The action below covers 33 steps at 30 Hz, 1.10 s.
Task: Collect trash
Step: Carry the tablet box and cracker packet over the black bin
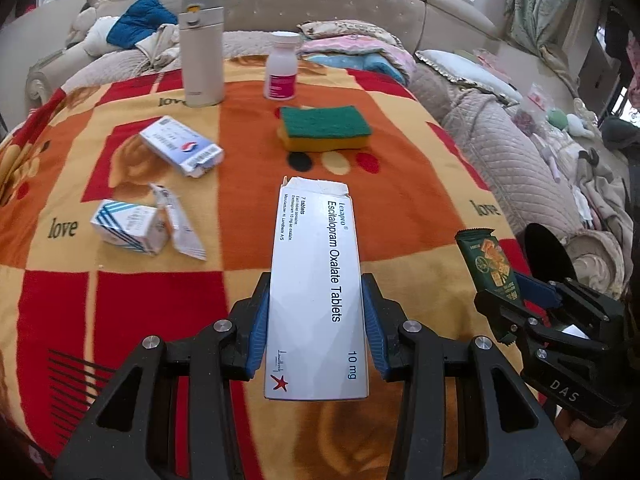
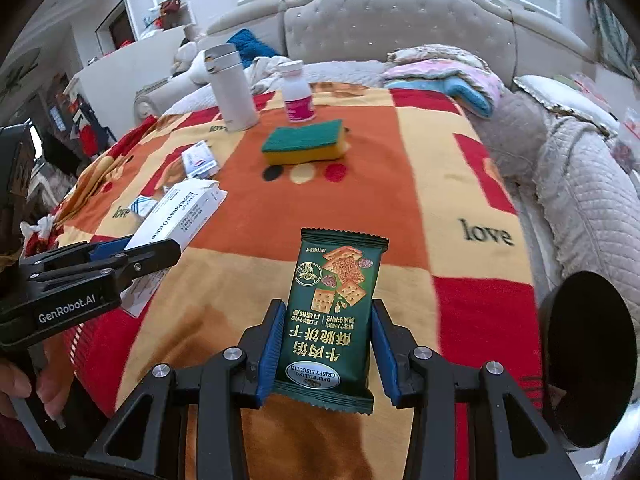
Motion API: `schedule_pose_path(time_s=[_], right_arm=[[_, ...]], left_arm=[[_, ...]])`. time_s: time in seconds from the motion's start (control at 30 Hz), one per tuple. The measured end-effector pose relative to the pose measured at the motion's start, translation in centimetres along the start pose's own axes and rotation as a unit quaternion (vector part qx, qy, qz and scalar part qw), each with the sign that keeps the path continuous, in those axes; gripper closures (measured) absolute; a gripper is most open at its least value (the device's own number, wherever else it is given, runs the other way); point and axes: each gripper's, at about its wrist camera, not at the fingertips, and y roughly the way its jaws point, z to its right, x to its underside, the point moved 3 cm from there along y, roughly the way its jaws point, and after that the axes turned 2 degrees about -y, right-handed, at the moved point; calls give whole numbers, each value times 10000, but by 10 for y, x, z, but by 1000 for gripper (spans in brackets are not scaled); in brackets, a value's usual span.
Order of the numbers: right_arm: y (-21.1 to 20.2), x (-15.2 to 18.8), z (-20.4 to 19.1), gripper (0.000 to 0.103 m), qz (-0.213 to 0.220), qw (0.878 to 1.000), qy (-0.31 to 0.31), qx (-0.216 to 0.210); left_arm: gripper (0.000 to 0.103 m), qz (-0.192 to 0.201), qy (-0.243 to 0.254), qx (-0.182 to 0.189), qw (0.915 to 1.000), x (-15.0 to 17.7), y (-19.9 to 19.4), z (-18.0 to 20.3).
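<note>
Between the blue pads of the left gripper (image 1: 316,320), a long white cardboard tablet box (image 1: 316,280) with a torn top flap is sitting, and the jaws are closing on its two long sides, part-way open. Only the left wrist view is showing the printing on the box face and its red star. The right gripper (image 2: 326,350) is holding a dark green biscuit wrapper (image 2: 332,316) the same way, with its pads pressing on the wrapper's edges; the right wrist view is showing its front with cracker pictures, while the left view is giving only its narrow side at the right edge. Both grippers are hanging above a red, orange and cream fleece blanket (image 1: 248,152) printed with "love". Farther out, two small crumpled white and blue cartons (image 1: 132,228) (image 1: 182,150) are lying at the left, clear in the left view but half hidden behind the tablet box in the right one. Beyond them, a green and yellow sponge (image 1: 324,128) is lying. Farthest, a beige thermos flask (image 1: 202,52) and a white pill bottle with pink label (image 1: 282,68) are standing upright.
</note>
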Motion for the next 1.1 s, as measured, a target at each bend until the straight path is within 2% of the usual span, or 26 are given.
schedule_pose_path(time_s=[0.53, 1.1], right_arm=[[-30, 22, 72, 62, 59, 9976, 542, 416], [-51, 56, 168, 62, 29, 9858, 1382, 950]], left_arm=[[63, -91, 525, 427, 9977, 3, 4, 78], [63, -367, 988, 915, 9902, -3, 29, 160]])
